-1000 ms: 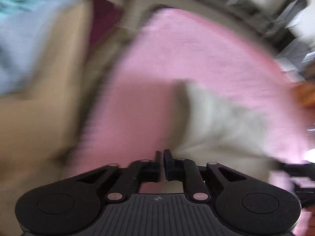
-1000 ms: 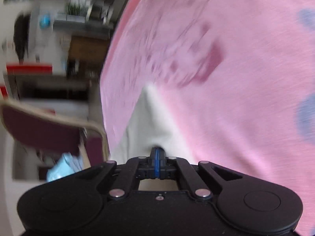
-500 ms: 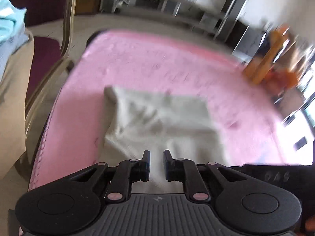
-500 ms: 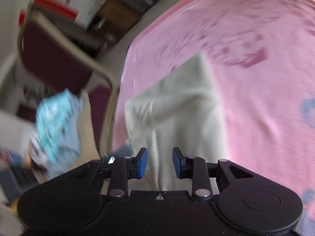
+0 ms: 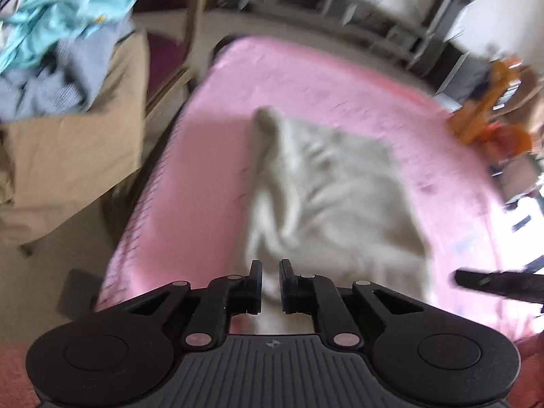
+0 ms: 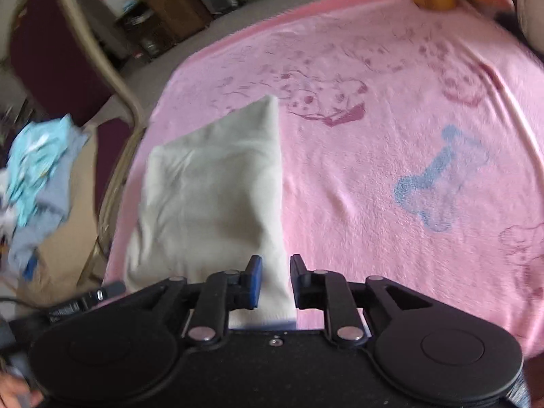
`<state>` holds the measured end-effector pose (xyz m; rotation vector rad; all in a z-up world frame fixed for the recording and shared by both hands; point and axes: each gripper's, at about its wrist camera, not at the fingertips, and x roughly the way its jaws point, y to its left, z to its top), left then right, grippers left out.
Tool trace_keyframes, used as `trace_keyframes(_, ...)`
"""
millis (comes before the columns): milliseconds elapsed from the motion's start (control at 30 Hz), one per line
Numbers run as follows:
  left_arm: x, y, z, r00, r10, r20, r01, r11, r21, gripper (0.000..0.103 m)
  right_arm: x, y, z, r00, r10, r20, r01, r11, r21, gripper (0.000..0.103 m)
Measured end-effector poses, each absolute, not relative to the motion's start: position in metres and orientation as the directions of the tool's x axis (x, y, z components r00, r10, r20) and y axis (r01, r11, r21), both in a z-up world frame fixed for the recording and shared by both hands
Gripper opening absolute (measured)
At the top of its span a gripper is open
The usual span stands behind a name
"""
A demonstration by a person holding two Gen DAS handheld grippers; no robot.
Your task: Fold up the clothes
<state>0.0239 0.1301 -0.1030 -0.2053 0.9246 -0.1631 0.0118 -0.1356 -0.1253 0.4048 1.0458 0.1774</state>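
A cream cloth [image 5: 326, 190] lies folded and rumpled on the pink blanket [image 5: 210, 156]; in the right wrist view the cloth [image 6: 210, 197] is a flat rectangle near the blanket's [image 6: 374, 156] left edge. My left gripper [image 5: 271, 282] hovers over the cloth's near edge. Its jaws are closing with a narrow gap and nothing gripped. My right gripper [image 6: 276, 272] hangs above the cloth's near right corner, jaws also closing, pads clear of the fabric. A black part of the right gripper [image 5: 493, 284] shows at the right of the left wrist view.
A chair with a maroon seat [image 6: 57, 54] stands left of the blanket. A heap of light blue clothes [image 5: 61, 17] lies on beige fabric [image 5: 74, 156] beside it. An orange object [image 5: 489, 122] sits at the far right edge. Shelving [image 5: 340, 3] lines the back.
Both grippers were shut low at the cloth's edge, then opened, rose and drew back. The cloth now lies released on the blanket, and both jaw gaps are narrower than half a second ago.
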Motion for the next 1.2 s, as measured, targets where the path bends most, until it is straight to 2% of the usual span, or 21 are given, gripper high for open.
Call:
trace_keyframes(133,0.033,0.095,-0.102,0.656,-0.253,-0.711,0.168,0.968,-0.188,0.009,0.014,-0.117,-0.118,0.548,0.362,-0.754,-0.048,0.914,0.404,0.019)
trace_keyframes(267,0.050,0.067,-0.123,0.571,-0.282,-0.771,0.231,0.956,-0.178,0.010,0.032,-0.088,-0.134,0.616,0.360,-0.701,-0.130,0.924,0.360,0.022)
trace_keyframes(300,0.052,0.062,-0.130,0.538,-0.276,-0.797,0.238,0.956,-0.170,0.005,0.036,-0.083,-0.143,0.606,0.373,-0.703,-0.146,0.921,0.362,0.022)
trace_keyframes(367,0.048,0.060,-0.142,0.476,-0.240,-0.846,0.255,0.958,-0.129,0.005,0.032,-0.080,-0.159,0.568,0.391,-0.725,-0.171,0.917,0.360,0.021)
trace_keyframes(433,0.036,0.062,-0.142,0.436,-0.222,-0.872,0.268,0.957,-0.110,0.006,0.014,-0.081,-0.158,0.565,0.394,-0.725,-0.233,0.919,0.319,0.021)
trace_keyframes(567,0.009,0.064,-0.136,0.423,-0.178,-0.889,0.285,0.957,-0.057,0.006,-0.019,-0.081,-0.151,0.487,0.378,-0.787,-0.306,0.918,0.252,0.022)
trace_keyframes(633,0.003,0.063,-0.145,0.373,-0.153,-0.915,0.282,0.958,-0.046,0.011,-0.029,-0.085,-0.146,0.458,0.362,-0.812,-0.299,0.923,0.243,0.021)
trace_keyframes(733,-0.004,0.062,-0.129,0.445,-0.124,-0.887,0.295,0.955,0.014,0.011,-0.034,-0.091,-0.139,0.424,0.335,-0.842,-0.280,0.932,0.230,0.021)
trace_keyframes(933,0.016,0.078,-0.073,0.657,-0.208,-0.724,0.283,0.959,-0.018,0.013,-0.018,-0.121,-0.078,0.595,0.315,-0.739,-0.253,0.947,0.199,0.026)
trace_keyframes(1067,0.051,0.081,-0.069,0.662,-0.219,-0.717,0.259,0.964,-0.055,0.013,0.013,-0.138,-0.057,0.673,0.249,-0.697,-0.218,0.967,0.135,0.025)
trace_keyframes(1200,0.101,0.065,-0.091,0.626,-0.222,-0.747,0.243,0.967,-0.083,0.013,0.056,-0.146,-0.064,0.694,0.243,-0.678,-0.187,0.970,0.156,0.025)
